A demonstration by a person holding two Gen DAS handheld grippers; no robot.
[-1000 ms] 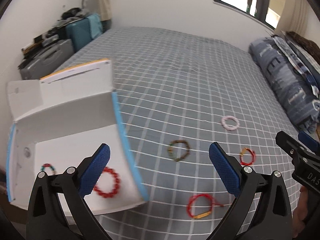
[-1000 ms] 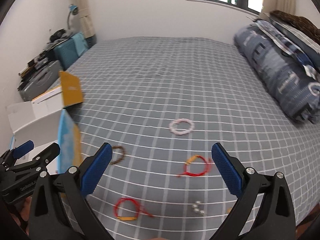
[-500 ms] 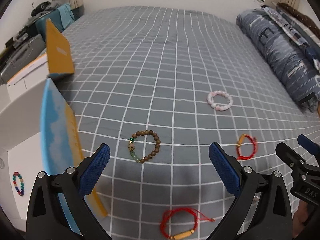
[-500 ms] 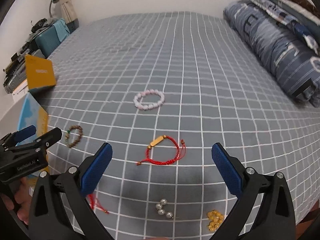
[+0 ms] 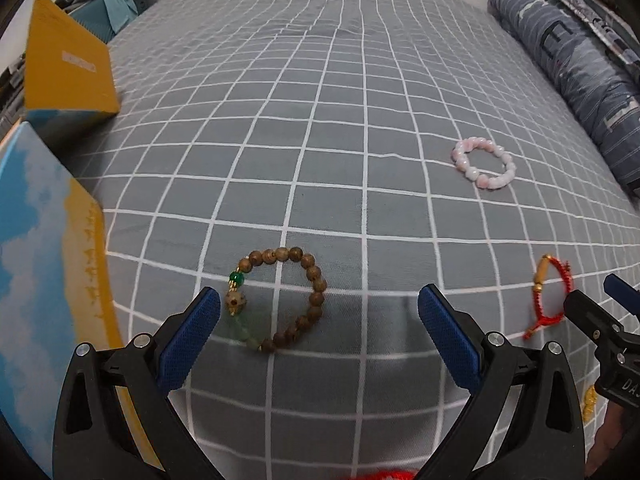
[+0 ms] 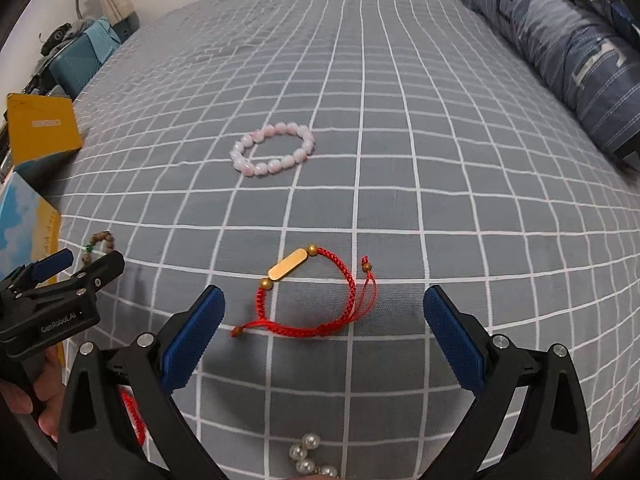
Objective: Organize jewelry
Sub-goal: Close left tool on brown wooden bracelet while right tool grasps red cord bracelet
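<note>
Box (image 5: 48, 272) with blue-and-yellow sides sits at far left on the bed (image 5: 340, 120), its inside hidden in both views, so what is already sorted cannot be told. Left gripper (image 5: 319, 324) hangs low over the wooden bead bracelet (image 5: 280, 300), fingers spread wide and holding nothing — the bracelet lies between the two pads but nothing touches it. Further right, the pink bead bracelet (image 5: 485, 162) lies loose and well apart from both grippers. Right gripper (image 6: 324, 324) is also wide and empty, poised over the red cord bracelet (image 6: 316, 300) with the gold bar, which lies flat between its pads. Near the bottom edge of the right view sit a few pearls (image 6: 308, 460) and a sliver of another red cord (image 6: 134, 416), both still on the sheet. A small gold piece (image 5: 588, 400) shows at lower right in the left view, too small to name. Judgement: most pieces still out — at least five left to move, two grabs seemingly about to start, none lifted yet.
</note>
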